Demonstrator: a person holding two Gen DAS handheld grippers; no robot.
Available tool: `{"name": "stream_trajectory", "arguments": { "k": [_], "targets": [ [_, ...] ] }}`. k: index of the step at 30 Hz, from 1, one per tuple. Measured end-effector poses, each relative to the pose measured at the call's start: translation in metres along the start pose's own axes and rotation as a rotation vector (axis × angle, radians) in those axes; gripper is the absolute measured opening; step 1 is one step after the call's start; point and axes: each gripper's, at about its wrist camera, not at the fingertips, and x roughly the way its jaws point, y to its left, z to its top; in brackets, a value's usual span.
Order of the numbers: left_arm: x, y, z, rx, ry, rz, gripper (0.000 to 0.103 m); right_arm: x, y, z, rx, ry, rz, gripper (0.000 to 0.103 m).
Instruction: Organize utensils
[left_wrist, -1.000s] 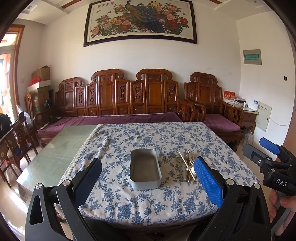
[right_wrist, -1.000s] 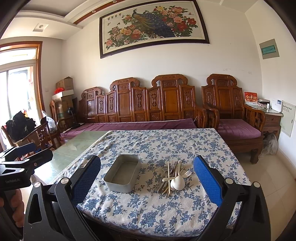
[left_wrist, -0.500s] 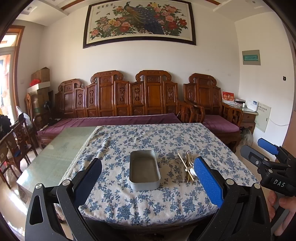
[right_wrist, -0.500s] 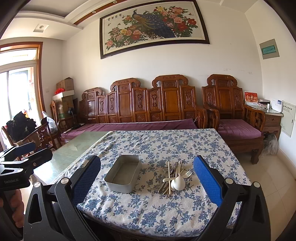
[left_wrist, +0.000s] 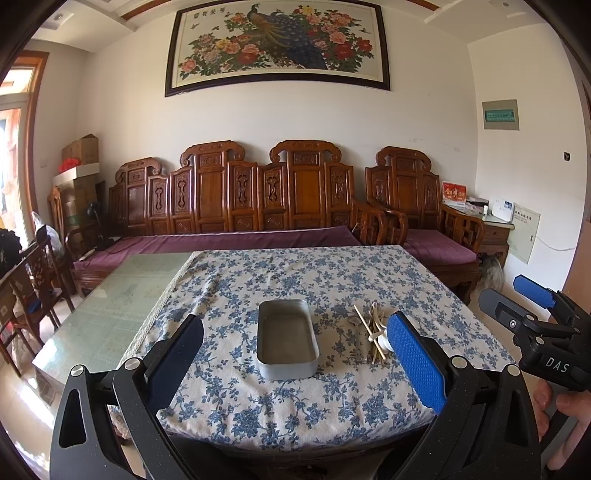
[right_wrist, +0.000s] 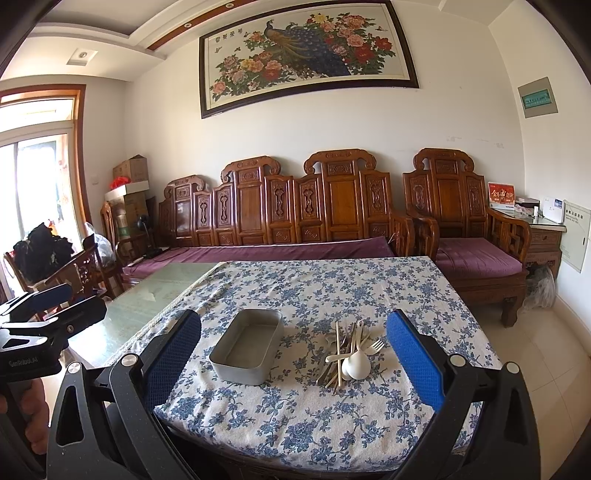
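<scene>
A grey metal tin (left_wrist: 288, 338) (right_wrist: 248, 345) sits empty on the floral tablecloth near the table's front. Right of it lies a pile of utensils (right_wrist: 347, 352) (left_wrist: 371, 334): wooden chopsticks, a white spoon, a fork and metal pieces. My left gripper (left_wrist: 295, 369) is open and empty, held in front of the table's near edge, facing the tin. My right gripper (right_wrist: 293, 365) is open and empty, also short of the table, with tin and pile between its fingers in view. Each gripper shows at the edge of the other's view.
The table (left_wrist: 303, 410) carries a blue floral cloth; its left part is bare green glass (left_wrist: 122, 302). A carved wooden sofa (left_wrist: 258, 206) with purple cushions stands behind. Wooden chairs (left_wrist: 29, 295) stand at the left, a side table (right_wrist: 543, 236) at the far right.
Both views have shifted slightly; the table sits a little lower and nearer in the left wrist view. The tin and utensils have not moved. Both grippers stay open.
</scene>
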Motion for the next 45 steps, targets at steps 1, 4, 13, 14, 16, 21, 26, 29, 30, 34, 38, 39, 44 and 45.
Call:
{"name": "stream_trajectory", "arguments": {
  "k": [1, 4, 13, 14, 16, 21, 26, 29, 30, 34, 38, 39, 44, 45],
  "targets": [
    [-0.001, -0.001, 0.0, 0.001, -0.001, 0.0, 0.097, 0.0, 0.0, 0.0, 0.0, 0.0, 0.002, 0.101],
    [-0.001, -0.001, 0.0, 0.001, -0.001, 0.0, 0.097, -0.001, 0.004, 0.001, -0.001, 0.002, 0.002, 0.101],
    [0.001, -0.004, -0.003, 0.01, 0.008, -0.003, 0.097, -0.005, 0.009, 0.006, 0.008, 0.006, 0.004, 0.101],
    [0.003, -0.005, -0.003, 0.012, 0.013, -0.004, 0.097, -0.004, 0.007, 0.004, 0.009, 0.008, 0.004, 0.101],
    [0.006, -0.004, -0.006, 0.015, 0.022, -0.005, 0.097, -0.002, 0.006, 0.003, 0.012, 0.012, 0.003, 0.101],
    [0.024, -0.007, -0.011, 0.032, 0.068, -0.015, 0.097, 0.012, -0.004, -0.004, 0.021, 0.03, -0.003, 0.101],
    [0.051, -0.011, -0.021, 0.055, 0.119, -0.028, 0.097, 0.032, -0.019, -0.013, 0.023, 0.06, -0.016, 0.1],
    [0.068, -0.013, -0.025, 0.059, 0.142, -0.049, 0.097, 0.048, -0.028, -0.018, 0.025, 0.086, -0.031, 0.099],
    [0.073, -0.013, -0.025, 0.063, 0.148, -0.055, 0.097, 0.056, -0.032, -0.021, 0.025, 0.098, -0.039, 0.099],
    [0.098, -0.019, -0.027, 0.084, 0.151, -0.07, 0.097, 0.082, -0.047, -0.028, 0.027, 0.13, -0.07, 0.097],
    [0.131, -0.027, -0.025, 0.106, 0.178, -0.09, 0.097, 0.112, -0.07, -0.038, 0.052, 0.163, -0.103, 0.095],
    [0.137, -0.027, -0.025, 0.103, 0.183, -0.102, 0.097, 0.122, -0.077, -0.041, 0.064, 0.173, -0.114, 0.095],
    [0.178, -0.036, -0.02, 0.113, 0.214, -0.141, 0.097, 0.162, -0.102, -0.05, 0.086, 0.203, -0.141, 0.091],
    [0.184, -0.037, -0.02, 0.118, 0.218, -0.146, 0.097, 0.171, -0.107, -0.052, 0.091, 0.21, -0.14, 0.088]
  ]
}}
